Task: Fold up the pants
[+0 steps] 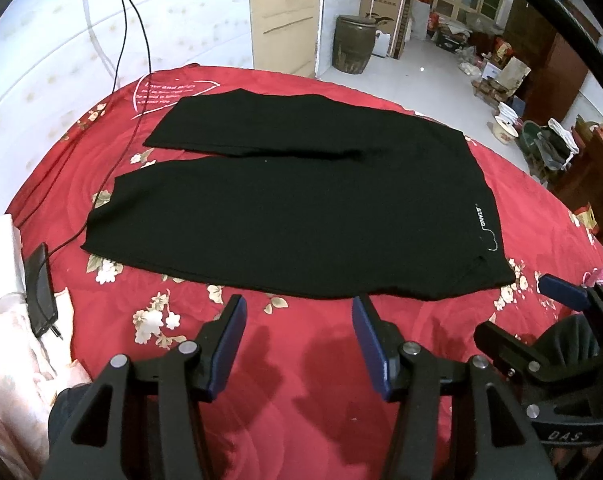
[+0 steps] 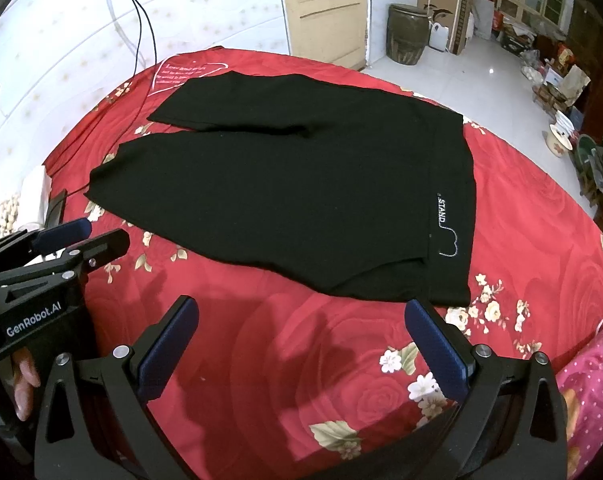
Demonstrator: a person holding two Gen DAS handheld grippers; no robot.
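Red floral bedspread (image 1: 149,312) covers the bed, and the black pants (image 1: 301,208) lie flat across its middle, both legs stretched toward the wall side, the waistband with white lettering toward the room. Both tools hover side by side above the near edge, tilted downward at the cloth. Left tool (image 1: 299,336) stands with jaws wide apart, nothing between them. Right tool (image 2: 301,340) is likewise spread and empty. A phone (image 1: 41,292) on its cable rests at the left.
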